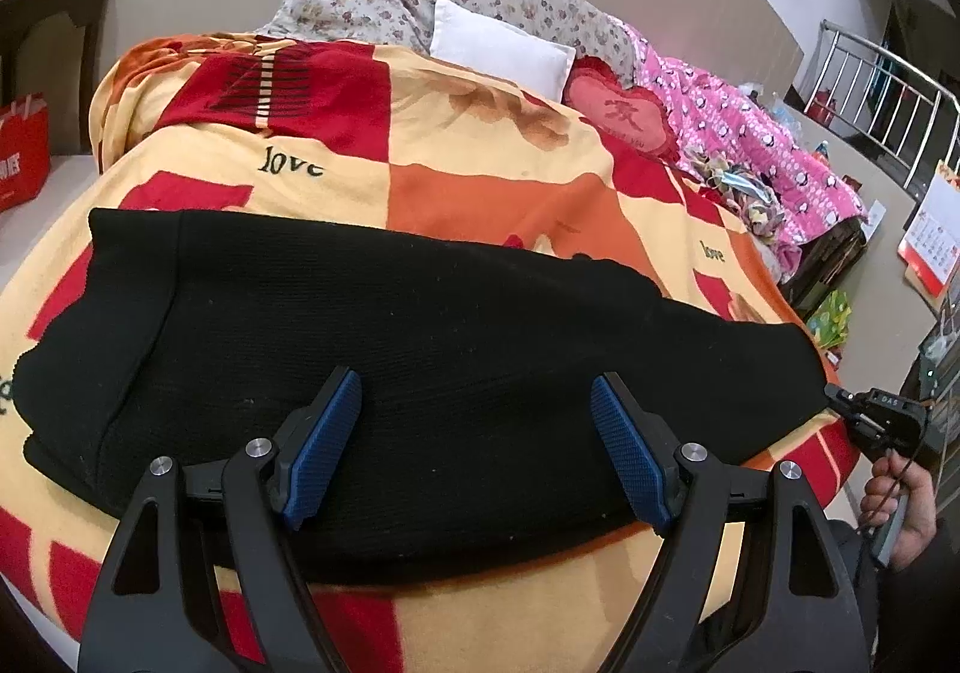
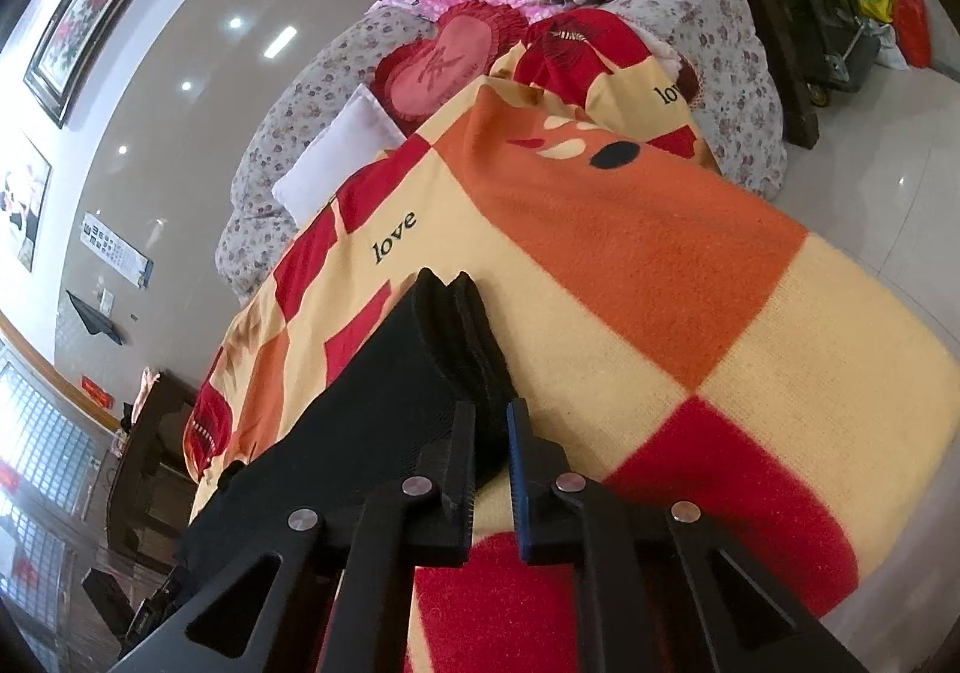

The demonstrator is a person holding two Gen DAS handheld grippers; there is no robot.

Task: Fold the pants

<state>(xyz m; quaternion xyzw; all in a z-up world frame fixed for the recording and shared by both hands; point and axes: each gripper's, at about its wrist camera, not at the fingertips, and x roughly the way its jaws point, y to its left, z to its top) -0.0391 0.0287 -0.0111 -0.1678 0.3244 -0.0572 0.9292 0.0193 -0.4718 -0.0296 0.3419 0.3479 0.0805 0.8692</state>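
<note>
On the bed, black pants (image 1: 384,337) lie folded lengthwise across a checked blanket (image 1: 480,133). Left tool (image 1: 474,403) hovers over the near middle of the pants, fingers spread wide. Right tool (image 2: 489,421) pinches the stacked leg ends at the right, fingers nearly together on the fabric. White pillow (image 1: 498,46) lies far.

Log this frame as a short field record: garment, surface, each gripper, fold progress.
garment: black pants, lying lengthwise, legs stacked
surface: patchwork blanket on a bed
left gripper: open, above the pants' middle, holding nothing
right gripper: shut on the pants at the leg end
fold progress: legs together; crosswise fold not yet done
</note>
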